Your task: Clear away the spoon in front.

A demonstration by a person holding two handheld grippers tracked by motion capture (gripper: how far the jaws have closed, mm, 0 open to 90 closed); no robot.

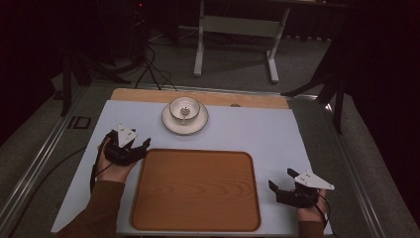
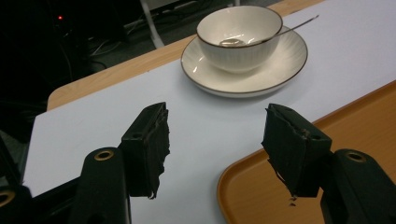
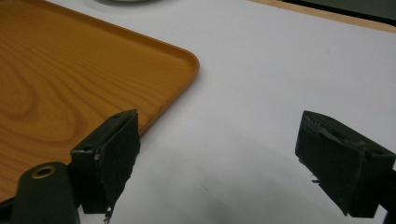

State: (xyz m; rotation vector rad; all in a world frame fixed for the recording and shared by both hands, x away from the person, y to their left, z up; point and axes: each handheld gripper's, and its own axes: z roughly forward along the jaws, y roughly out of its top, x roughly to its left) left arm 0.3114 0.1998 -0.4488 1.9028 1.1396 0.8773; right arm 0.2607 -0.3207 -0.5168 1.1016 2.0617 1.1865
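A wooden tray (image 1: 195,191) lay empty at the counter's (image 1: 257,131) near edge. Left gripper (image 1: 132,147) and right gripper (image 1: 282,179) flanked it, both wide open, holding nothing. Farther off, a bowl (image 1: 184,109) with a spoon (image 1: 184,113) sat on a saucer (image 1: 171,126).

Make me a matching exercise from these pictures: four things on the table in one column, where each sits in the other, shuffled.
Things:
1. bowl
2. spoon
3. tray
4. plate

Places:
A. flat on the white mat, between the two grippers
B. on the plate
C. inside the bowl, handle over the rim
D. on the mat beyond the tray, under the bowl

Pairs: 1-B, 2-C, 3-A, 4-D
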